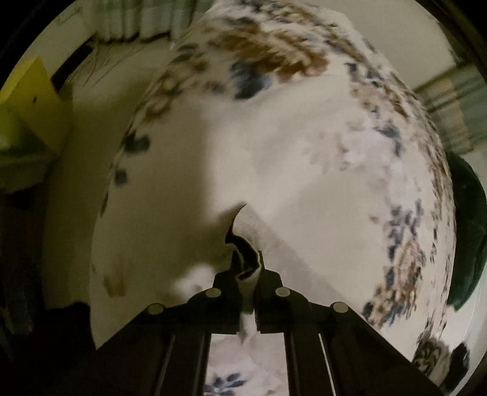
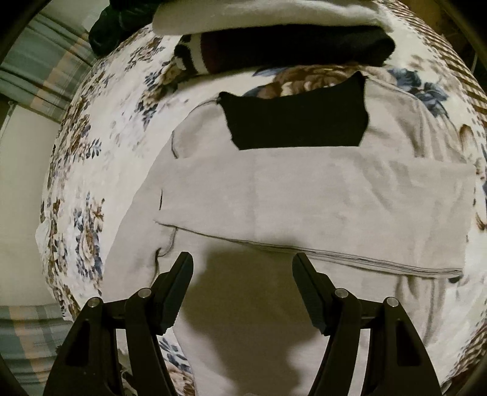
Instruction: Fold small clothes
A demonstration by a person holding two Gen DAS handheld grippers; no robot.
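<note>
A light grey garment (image 2: 274, 195) with a black collar panel (image 2: 295, 118) lies on a floral blanket (image 2: 100, 152), one sleeve folded across its body. My right gripper (image 2: 243, 265) is open and empty, just above the garment's lower part. My left gripper (image 1: 248, 274) is shut on a bunched edge of the pale garment (image 1: 274, 170), with dark trim between the jaws. The lifted cloth fills most of the left wrist view.
Folded clothes are stacked at the far edge of the blanket: a white piece (image 2: 258, 15) on a dark striped one (image 2: 274, 51). A dark green item (image 1: 465, 231) lies at the right. A yellow box (image 1: 33, 100) stands at the left. Plaid bedding (image 2: 45, 67) lies beyond the blanket.
</note>
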